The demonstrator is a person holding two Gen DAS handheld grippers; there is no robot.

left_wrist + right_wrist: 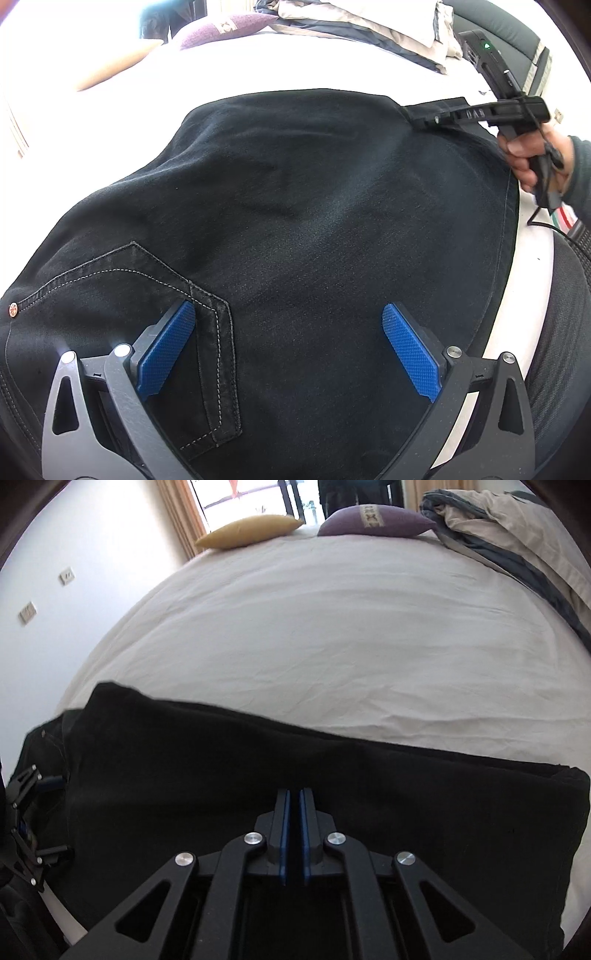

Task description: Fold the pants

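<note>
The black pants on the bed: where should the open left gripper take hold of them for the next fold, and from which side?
Probably the waist end of the black pants, near the back pocket. The left gripper hangs open above it; come down from above and pinch the stacked layers at the edge.

Item 1: raised letters on the black body of the right tool [436, 119], at about two o'clock in the left wrist view, seen upside down; they seem to read "DAS", uncertain.
Item 2: purple cushion [373, 520] at twelve o'clock on the bed, woven band of cross-shaped marks, not legible as words.
</note>
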